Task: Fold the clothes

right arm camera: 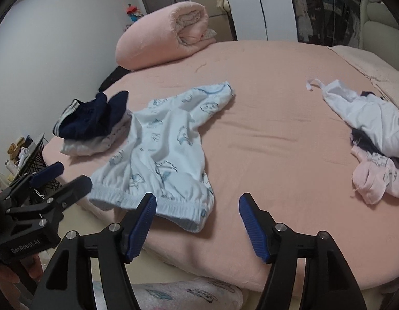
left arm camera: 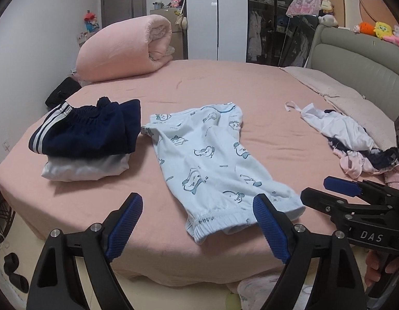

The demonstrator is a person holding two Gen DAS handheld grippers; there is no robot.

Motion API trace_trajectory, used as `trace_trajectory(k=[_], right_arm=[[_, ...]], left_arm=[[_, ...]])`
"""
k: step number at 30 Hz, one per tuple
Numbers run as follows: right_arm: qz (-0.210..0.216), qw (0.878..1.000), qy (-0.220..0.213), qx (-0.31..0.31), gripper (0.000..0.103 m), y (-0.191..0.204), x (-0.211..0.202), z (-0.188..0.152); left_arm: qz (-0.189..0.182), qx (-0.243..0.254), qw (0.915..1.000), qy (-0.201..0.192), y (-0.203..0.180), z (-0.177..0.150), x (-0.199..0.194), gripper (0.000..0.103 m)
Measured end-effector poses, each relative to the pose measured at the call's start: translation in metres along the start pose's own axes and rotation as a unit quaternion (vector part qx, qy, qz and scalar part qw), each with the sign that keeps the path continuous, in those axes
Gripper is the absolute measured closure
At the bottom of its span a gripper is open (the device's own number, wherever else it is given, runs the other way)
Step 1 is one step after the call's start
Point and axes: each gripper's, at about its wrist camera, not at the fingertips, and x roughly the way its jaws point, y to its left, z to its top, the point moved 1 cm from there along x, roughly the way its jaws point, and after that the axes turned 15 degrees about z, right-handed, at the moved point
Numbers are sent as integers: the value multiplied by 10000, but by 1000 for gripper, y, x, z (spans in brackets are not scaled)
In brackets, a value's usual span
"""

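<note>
On the bed's [left arm camera: 225,82] left side sat a folded stack [left arm camera: 85,142]: navy shorts with white stripes on top of a white garment. Just to its right, near the bed's front edge, lay the light-blue printed pants [left arm camera: 209,165], spread flat, one leg reaching toward the stack, the elastic waistband nearest the edge. The left tongs [left arm camera: 198,206] hung released and empty over that edge, fingers wide apart; in the left wrist view the waistband lay between them, the right pad [left arm camera: 269,219] overlapping its corner, though contact could not be told. The right tongs [right arm camera: 198,206] were likewise released and empty; in the right wrist view their left pad [right arm camera: 141,219] sat at the waistband's right end, with bare sheet between the fingers. Well apart at far right lay a loose pile [right arm camera: 375,139] of white, dark and pink clothes. A rolled pink quilt [left arm camera: 124,49] rested at the back.
</note>
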Motion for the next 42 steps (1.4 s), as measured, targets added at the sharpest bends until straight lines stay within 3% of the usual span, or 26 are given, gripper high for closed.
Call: trace_trajectory(k=[9,15,25,31,37,42], right_arm=[[8,10000,27,64,37,-5,3,25],[-118,9998,91,123,37,-18,19,55],[-195,9989,411,-76,37,-35,70,100],[-192,9982,540,-168,37,-38,94,117],[-236,9982,542,-71,37,-50,110,130],[-294,9980,550,-72,37,-64,126,146]], left_arm=[[127,129,9997,-161,6,18,-4,16],[117,348,9993,17,7,37,34,16],[-368,-50,9980,514,7,70,102,16],[-359,5,9984,433,2,81,117,16],[-439,-32,9964,723,-6,90,145,16],[-187,181,9959,869,-16,99,168,16]])
